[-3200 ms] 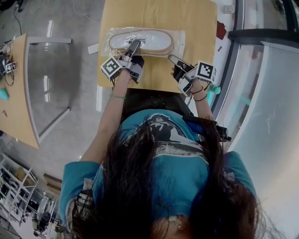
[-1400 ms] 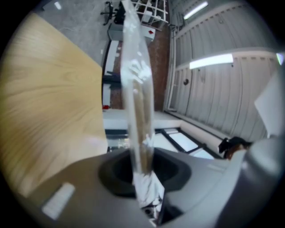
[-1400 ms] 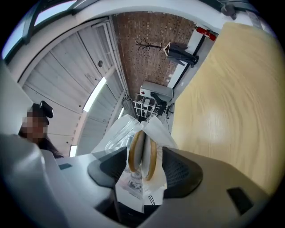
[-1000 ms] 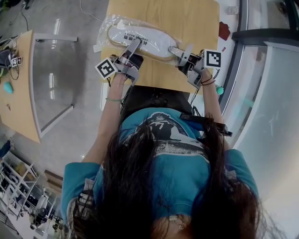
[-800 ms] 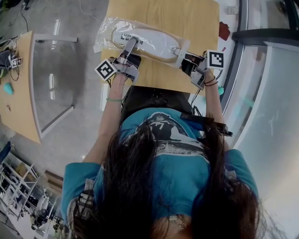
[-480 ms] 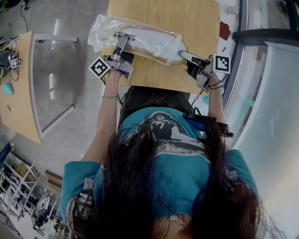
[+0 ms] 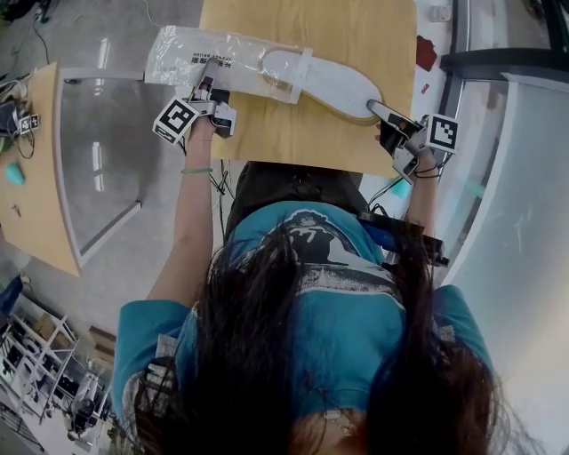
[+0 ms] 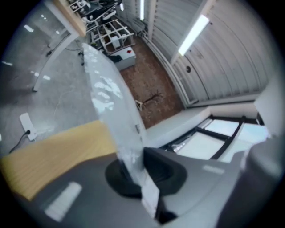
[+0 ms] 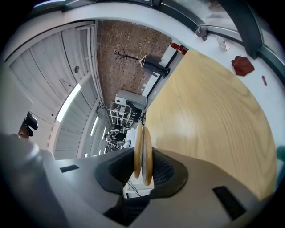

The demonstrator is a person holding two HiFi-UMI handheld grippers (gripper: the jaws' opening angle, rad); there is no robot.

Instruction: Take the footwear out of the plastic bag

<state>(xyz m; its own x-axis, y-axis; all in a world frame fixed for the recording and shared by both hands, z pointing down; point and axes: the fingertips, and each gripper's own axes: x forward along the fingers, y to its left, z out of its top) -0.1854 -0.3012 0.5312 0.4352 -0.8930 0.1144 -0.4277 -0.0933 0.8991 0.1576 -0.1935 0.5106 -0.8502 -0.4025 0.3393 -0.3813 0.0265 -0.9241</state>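
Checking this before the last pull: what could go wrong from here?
The left tool pinches only thin film of the plastic bag; it might slip or tear.
The right tool, whose jaws have just been closing, holds the slippers only at the heel near the table edge; they could drop.
The toe still sits in the bag mouth and may snag.

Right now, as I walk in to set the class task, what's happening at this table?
A person with a gripper in each hand is pulling flat slippers out of a clear plastic bag over a wooden table. The left gripper is shut on the bag; the right gripper, its jaws just closed tighter, clamps one end of the slippers. The slippers are mostly out, only the other end in the bag's mouth.
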